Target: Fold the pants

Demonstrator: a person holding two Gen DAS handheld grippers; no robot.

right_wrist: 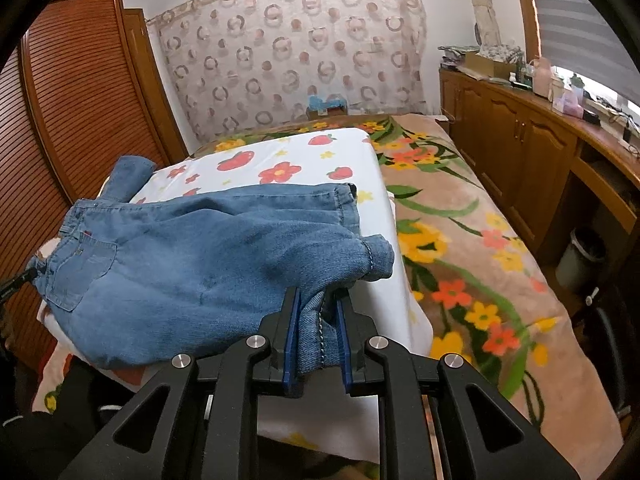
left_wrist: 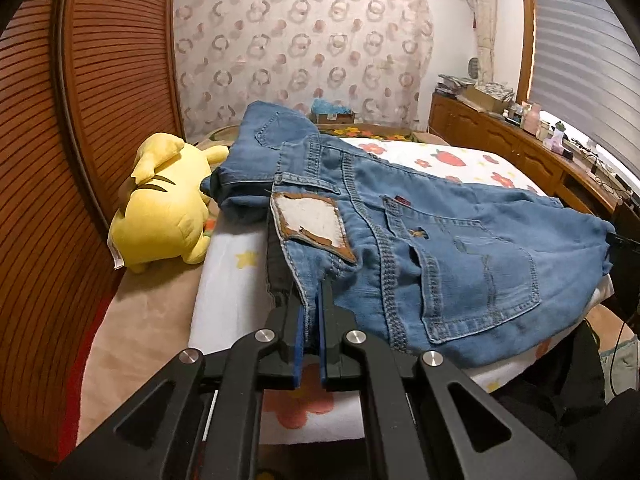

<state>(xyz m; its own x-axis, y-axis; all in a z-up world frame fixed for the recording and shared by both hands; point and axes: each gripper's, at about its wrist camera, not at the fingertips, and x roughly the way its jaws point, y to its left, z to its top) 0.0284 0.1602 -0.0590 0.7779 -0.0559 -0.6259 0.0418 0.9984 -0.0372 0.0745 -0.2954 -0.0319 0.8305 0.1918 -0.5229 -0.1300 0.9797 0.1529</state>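
Observation:
Blue denim pants [left_wrist: 440, 248] lie across a white fruit-print board on the bed, back pockets up, with a worn leather patch [left_wrist: 310, 222] at the waistband. My left gripper [left_wrist: 314, 292] is shut on the waistband edge just below that patch. In the right wrist view the pants [right_wrist: 208, 256] stretch from the waist at left to the leg hems [right_wrist: 376, 258] at right. My right gripper [right_wrist: 318, 300] is shut on a bunch of denim at the hem end, with the fabric pinched between its blue pads [right_wrist: 291, 328].
A yellow plush toy [left_wrist: 160, 204] lies at the bed's left side by the slatted wooden wardrobe [left_wrist: 60, 160]. The white printed board [right_wrist: 280, 160] rests on a floral blanket [right_wrist: 460, 260]. A wooden cabinet [right_wrist: 520, 152] with clutter runs along the right; a grey bin [right_wrist: 580, 258] stands below it.

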